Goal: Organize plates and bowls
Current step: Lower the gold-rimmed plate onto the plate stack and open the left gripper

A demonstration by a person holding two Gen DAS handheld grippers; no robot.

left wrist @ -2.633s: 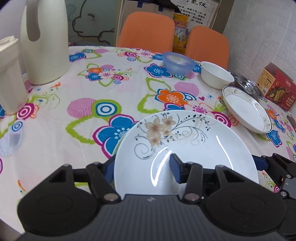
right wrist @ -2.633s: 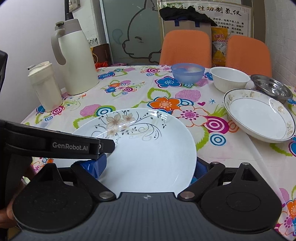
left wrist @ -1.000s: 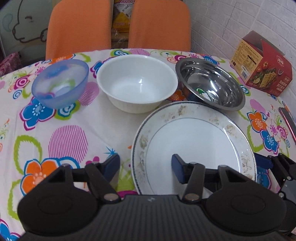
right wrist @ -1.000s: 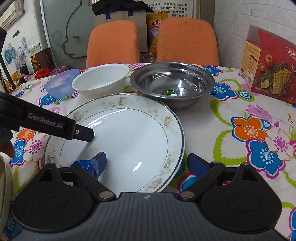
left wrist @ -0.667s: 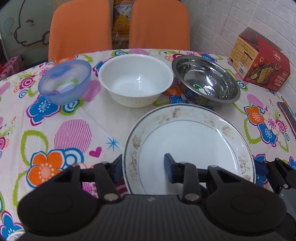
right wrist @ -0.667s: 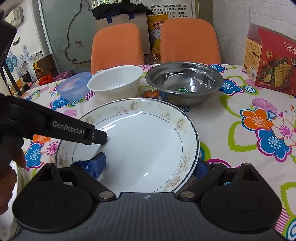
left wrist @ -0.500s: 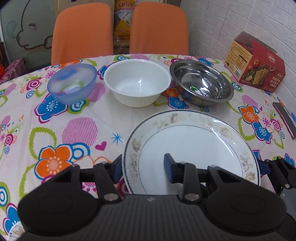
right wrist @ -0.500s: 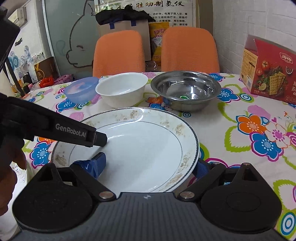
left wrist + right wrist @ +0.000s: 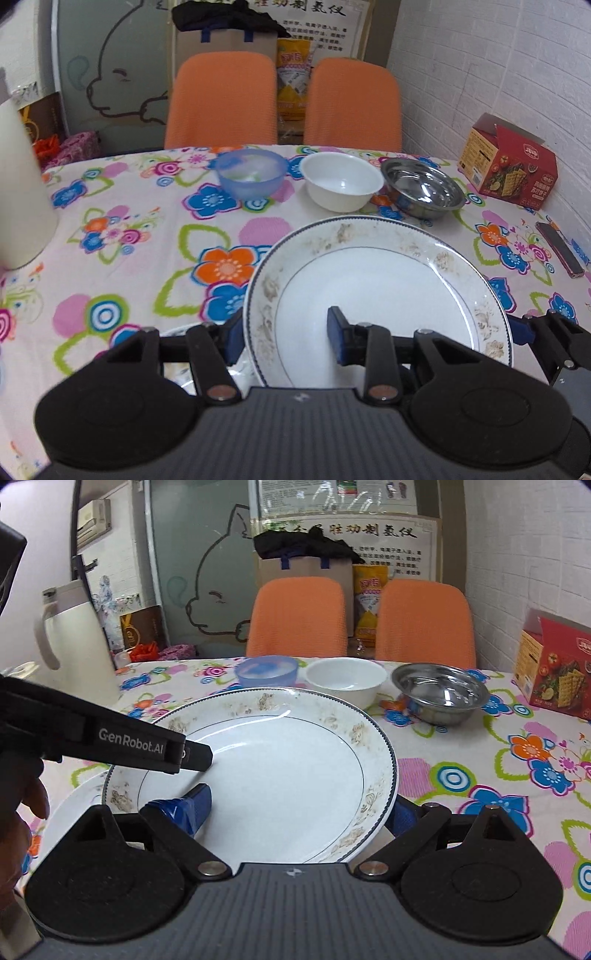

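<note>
— What had changed on the table [image 9: 122, 236] since half a second before?

— The rimmed plate [image 9: 376, 291] had been carried toward the nearer edge and lifted above the flowered cloth. It now hung over the edge of a second plate [image 9: 79, 808], which had not shown in the earlier views. The three bowls had dropped further back in both views.

— Where did those sit?

— In a row at the far side: the steel bowl [image 9: 423, 192] on the right, the white bowl [image 9: 341, 184] touching it, the blue bowl [image 9: 249, 177] just to the left, apart.

— And the grippers?

— Both still pinched the rimmed plate. The left gripper [image 9: 286, 332] clamped its left rim, one blue pad inside the dish and one outside. The right gripper [image 9: 295, 812] clamped the right rim the same way.

— Anything smaller?

— A person's hand [image 9: 18, 805] showed at the left edge of the right view, lower than before.
</note>
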